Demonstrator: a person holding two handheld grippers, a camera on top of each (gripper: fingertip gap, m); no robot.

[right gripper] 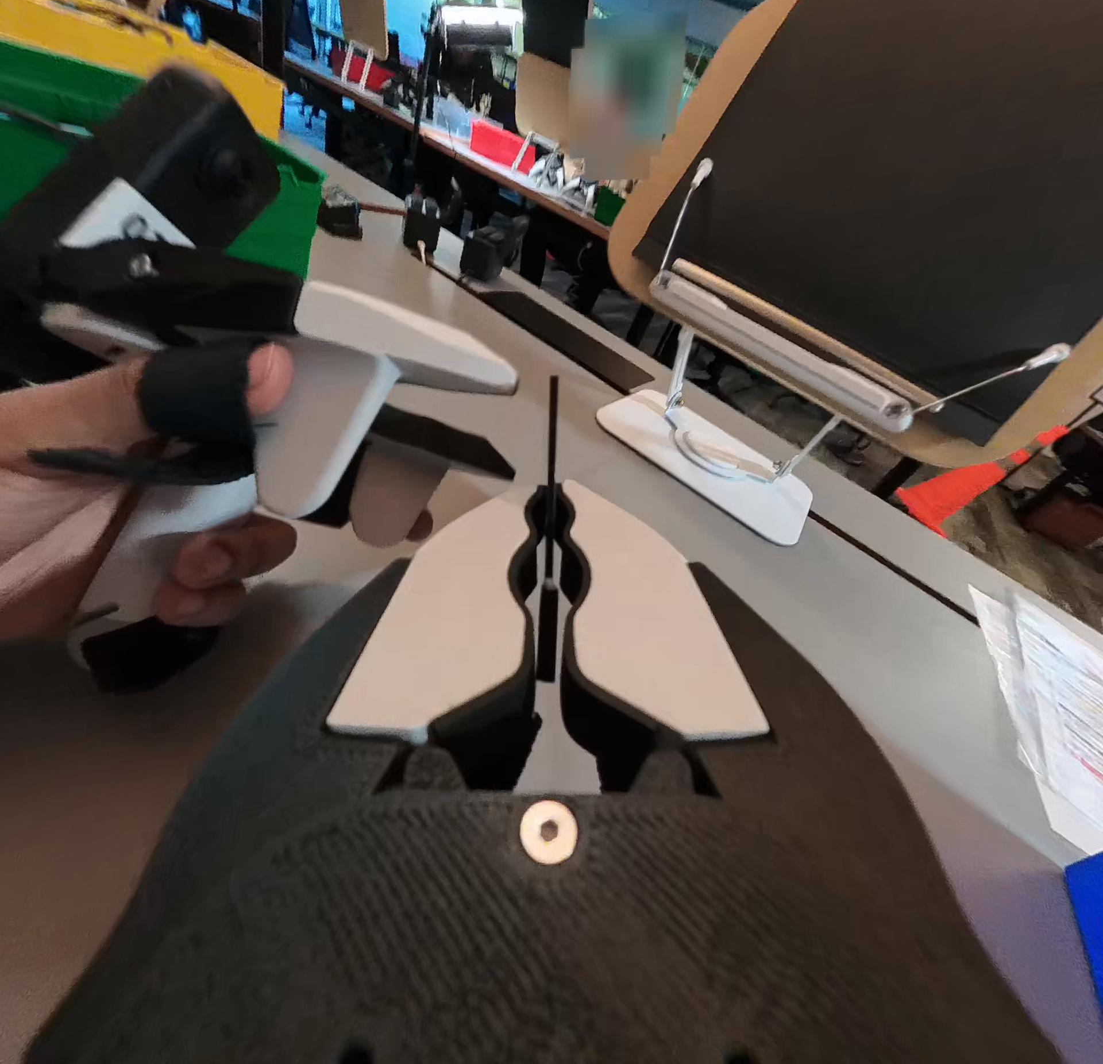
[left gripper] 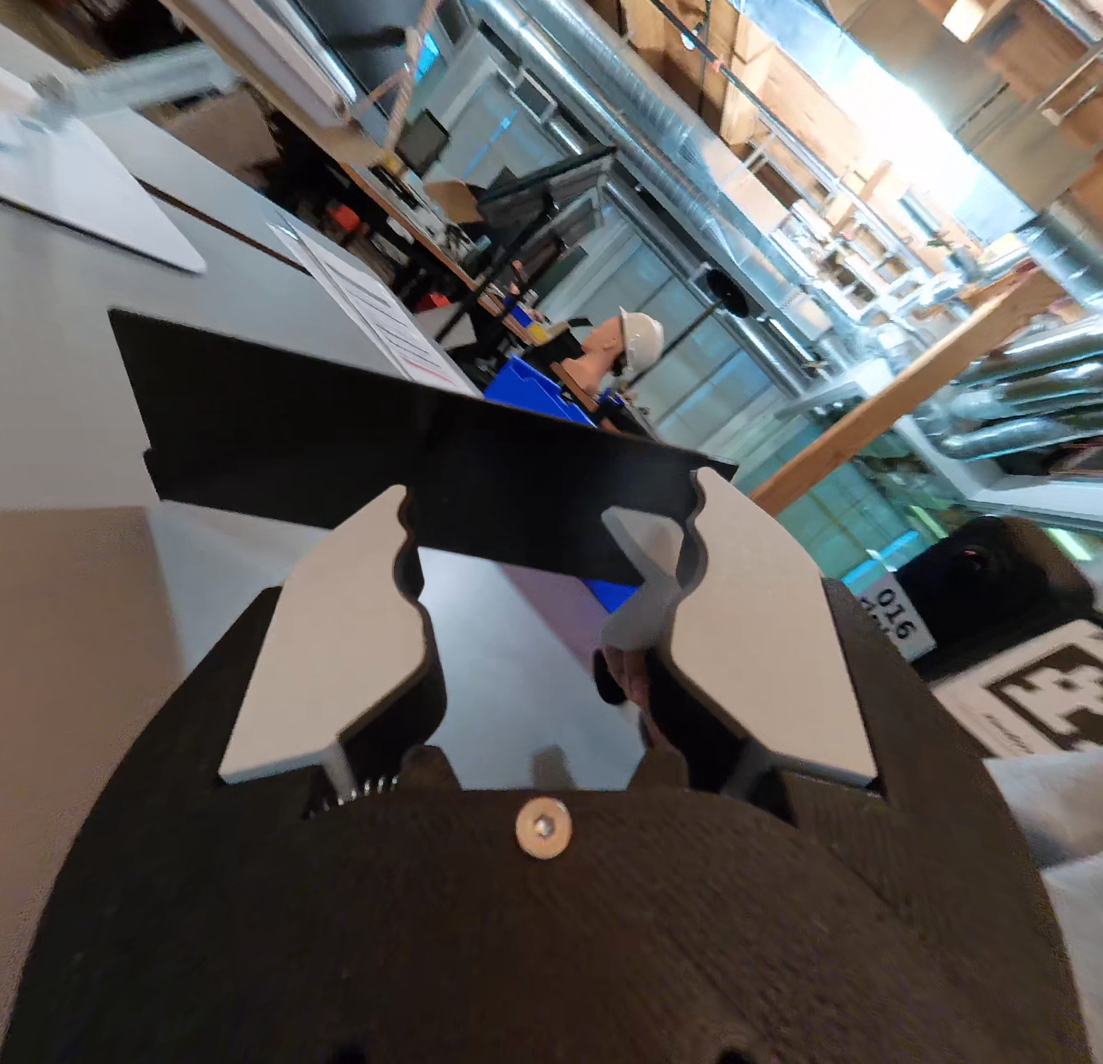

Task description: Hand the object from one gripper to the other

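Black plate [right gripper: 552, 438] edge-on, upright in right tool [right gripper: 549, 534].

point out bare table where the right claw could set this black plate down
Bare grey table between the white stand base and the paper sheet. Crowded leftward: the left claw and hand, with a green bin behind.

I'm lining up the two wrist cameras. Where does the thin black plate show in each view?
Left wrist view: the black plate lies broadside across the middle, beyond the open left gripper.
Right wrist view: it shows edge-on as a thin upright line at centre, clamped in the right gripper.
Shared landmark: the printed paper sheet on the grey table.
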